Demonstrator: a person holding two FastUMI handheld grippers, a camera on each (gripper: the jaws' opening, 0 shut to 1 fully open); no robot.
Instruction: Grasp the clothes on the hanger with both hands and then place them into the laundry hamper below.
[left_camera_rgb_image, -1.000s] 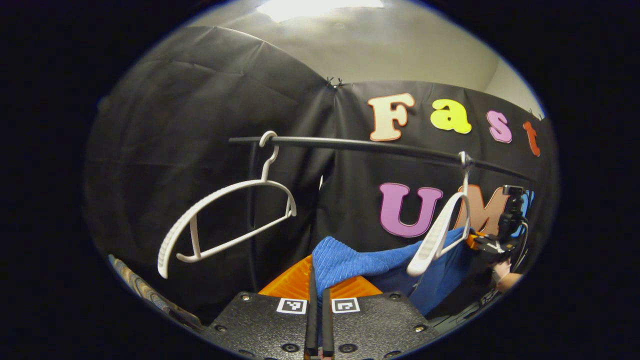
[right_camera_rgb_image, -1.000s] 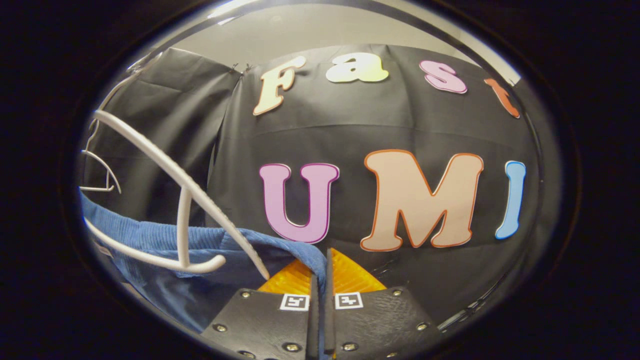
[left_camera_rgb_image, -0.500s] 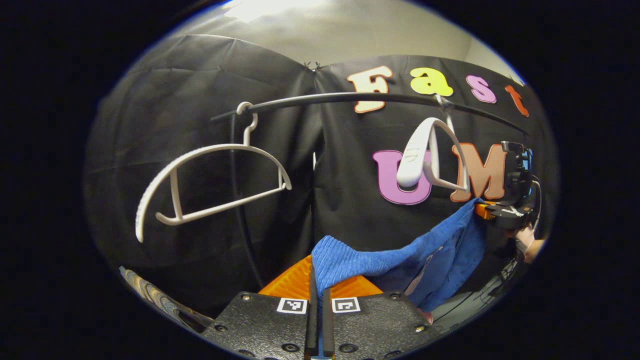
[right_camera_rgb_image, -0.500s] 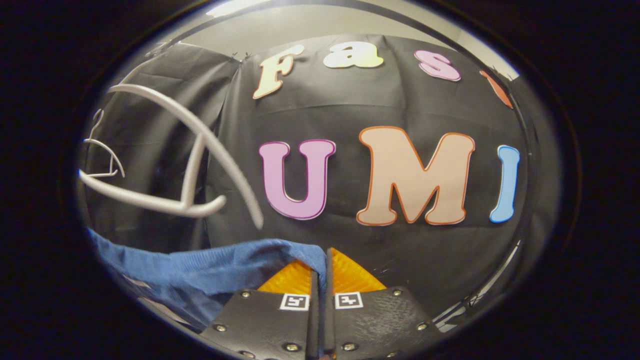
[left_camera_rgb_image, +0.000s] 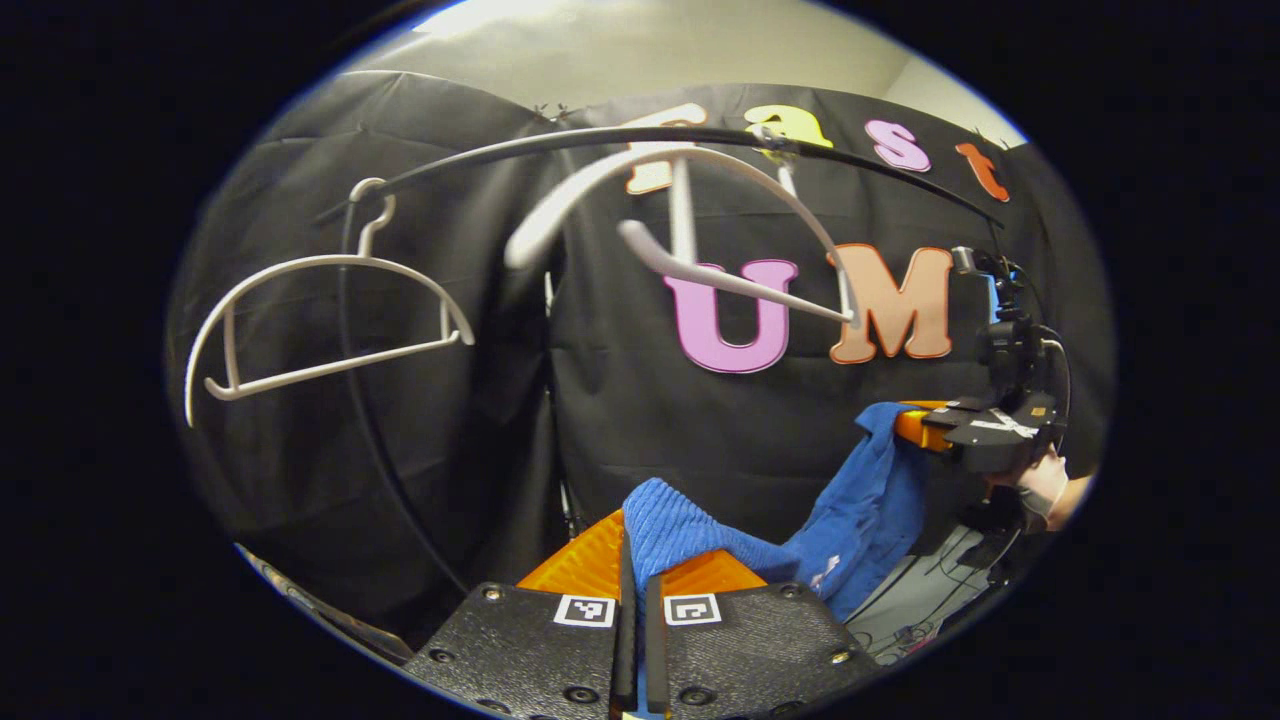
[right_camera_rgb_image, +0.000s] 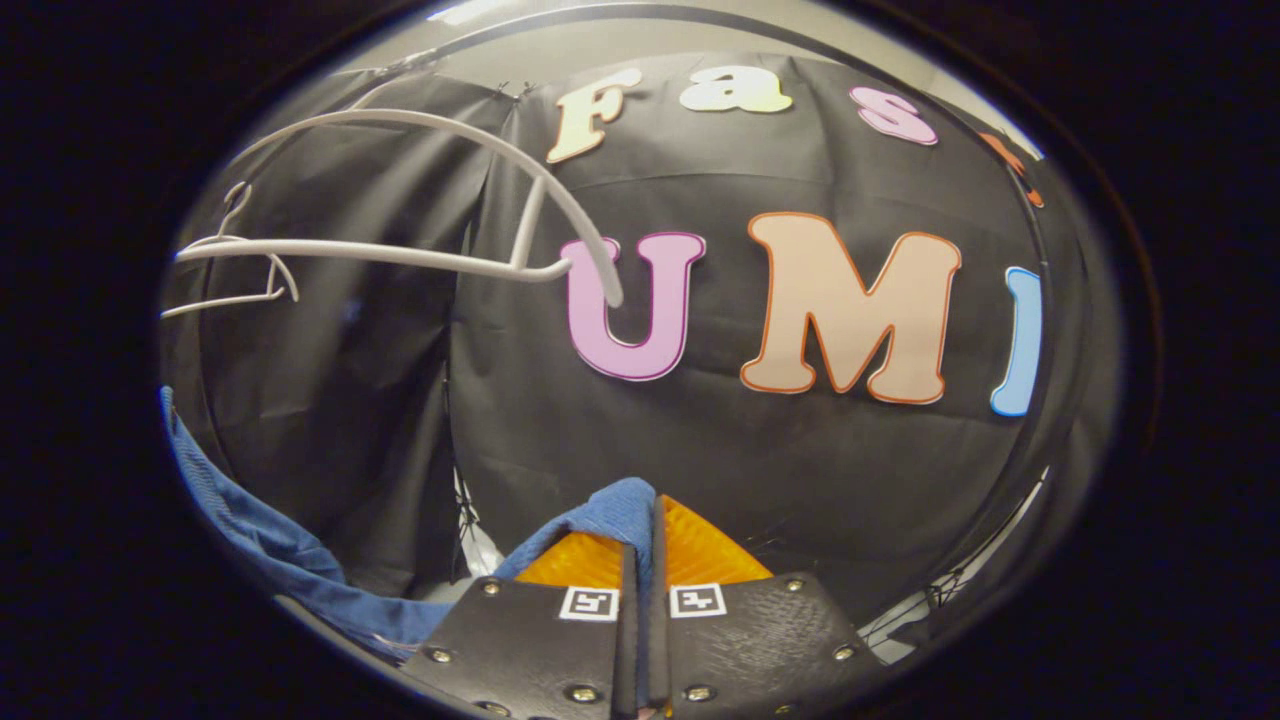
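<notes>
A blue ribbed garment (left_camera_rgb_image: 850, 515) sags between my two grippers, free of its hanger. My left gripper (left_camera_rgb_image: 634, 560) is shut on one bunched end of the cloth. My right gripper (right_camera_rgb_image: 640, 545) is shut on the other end, and it appears farther off in the left gripper view as the right gripper (left_camera_rgb_image: 925, 425), held by a hand (left_camera_rgb_image: 1045, 490). The garment (right_camera_rgb_image: 260, 545) trails down to the left in the right gripper view. The bare white hanger (left_camera_rgb_image: 690, 220) swings on the black rail (left_camera_rgb_image: 560, 145) above the cloth.
A second empty white hanger (left_camera_rgb_image: 320, 320) hangs at the rail's left end, by the rack's upright post (left_camera_rgb_image: 380, 440). The same hanger (right_camera_rgb_image: 235, 265) is small at the left in the right gripper view. Cables lie on the floor (left_camera_rgb_image: 920, 610) at lower right.
Both grippers have dropped with the garment, which came off the right-hand hanger and now sags lower. That freed hanger has swung up and round on the rail.
</notes>
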